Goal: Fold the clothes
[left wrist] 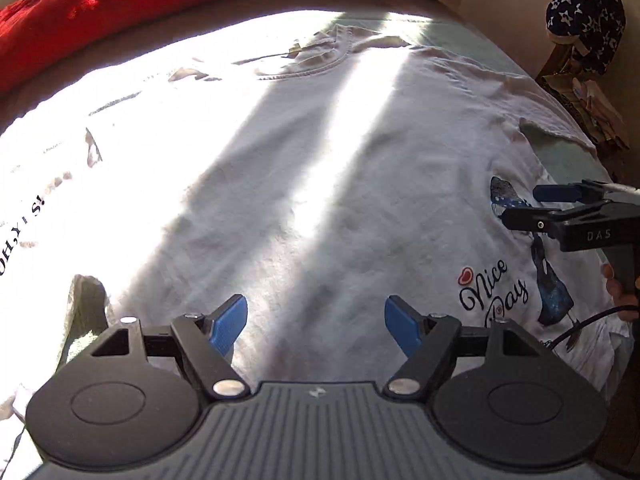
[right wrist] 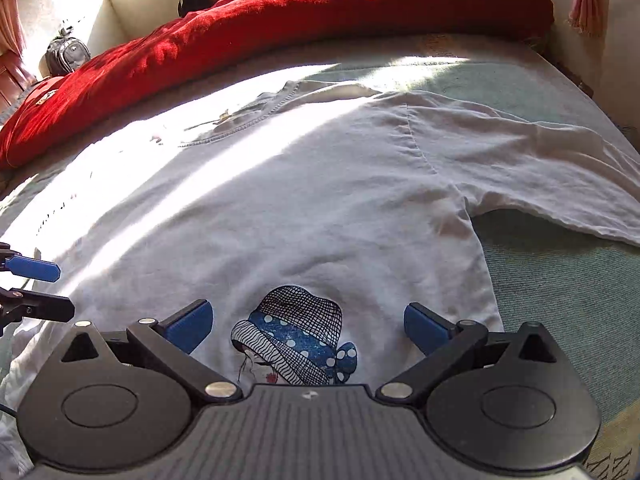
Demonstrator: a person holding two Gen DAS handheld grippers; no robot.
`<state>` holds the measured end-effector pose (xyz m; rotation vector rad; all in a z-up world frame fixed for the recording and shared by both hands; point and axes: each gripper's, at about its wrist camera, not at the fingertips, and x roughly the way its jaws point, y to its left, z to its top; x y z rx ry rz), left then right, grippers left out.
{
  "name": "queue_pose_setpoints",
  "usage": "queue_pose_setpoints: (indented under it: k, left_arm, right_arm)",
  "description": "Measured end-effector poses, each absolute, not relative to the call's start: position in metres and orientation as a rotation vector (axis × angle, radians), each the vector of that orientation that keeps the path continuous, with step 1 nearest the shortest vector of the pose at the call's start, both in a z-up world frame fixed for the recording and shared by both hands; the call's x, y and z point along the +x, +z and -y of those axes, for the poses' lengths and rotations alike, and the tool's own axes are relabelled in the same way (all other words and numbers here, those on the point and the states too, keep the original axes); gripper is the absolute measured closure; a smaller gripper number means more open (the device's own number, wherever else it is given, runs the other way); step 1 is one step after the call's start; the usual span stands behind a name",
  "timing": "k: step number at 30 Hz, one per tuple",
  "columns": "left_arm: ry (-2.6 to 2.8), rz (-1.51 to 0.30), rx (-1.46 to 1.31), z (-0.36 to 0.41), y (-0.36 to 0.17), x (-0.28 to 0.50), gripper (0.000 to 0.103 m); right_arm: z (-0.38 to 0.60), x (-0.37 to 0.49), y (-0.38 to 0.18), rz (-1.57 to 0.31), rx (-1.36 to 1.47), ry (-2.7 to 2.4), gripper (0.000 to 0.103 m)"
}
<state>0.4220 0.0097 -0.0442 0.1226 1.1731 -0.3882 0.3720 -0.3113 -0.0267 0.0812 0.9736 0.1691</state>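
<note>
A white T-shirt [right wrist: 320, 208] with a hat-girl print lies flat on the bed [right wrist: 560, 300]; the left gripper [left wrist: 316, 320] and right gripper [right wrist: 308, 326] hover above it, tongs apart.

Bed: I see a bed [right wrist: 560, 288] with a pale green cover, bright sun in bands across its left side.
Shirt: a white T-shirt [right wrist: 320, 208] lies spread flat on the cover, collar toward the far side, one sleeve [right wrist: 560, 184] stretched out to the right.
Print: a hat-wearing figure and "Nice Day" lettering [left wrist: 494, 290] sit near its close edge.
Blanket: a red blanket [right wrist: 280, 28] is bunched along the far side of the bed, apart from the shirt.
Far left: black lettering [left wrist: 24, 228] shows on white cloth, possibly a second garment; glare hides it from me.
</note>
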Motion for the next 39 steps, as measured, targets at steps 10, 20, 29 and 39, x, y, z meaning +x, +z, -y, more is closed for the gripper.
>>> queue_pose_setpoints:
  k: [10, 20, 29, 39]
  left_arm:
    - [-0.523, -1.019, 0.338, -0.014, -0.039, 0.345, 0.023]
    - [-0.637, -0.917, 0.458, -0.006, -0.060, 0.302, 0.022]
    - [-0.509, -1.014, 0.323, -0.033, -0.039, 0.291, 0.019]
    - [-0.388, -0.845, 0.198, 0.003, -0.028, 0.379, 0.019]
  right_arm:
    - [0.276, 0.310, -0.044, -1.086, 0.018, 0.053, 0.000]
    - [0.214, 0.322, -0.052, -0.942, -0.120, 0.217, 0.000]
    - [0.214, 0.325, -0.038, -0.897, -0.183, 0.325, 0.000]
    - [0.205, 0.389, -0.036, -0.834, -0.203, 0.465, 0.000]
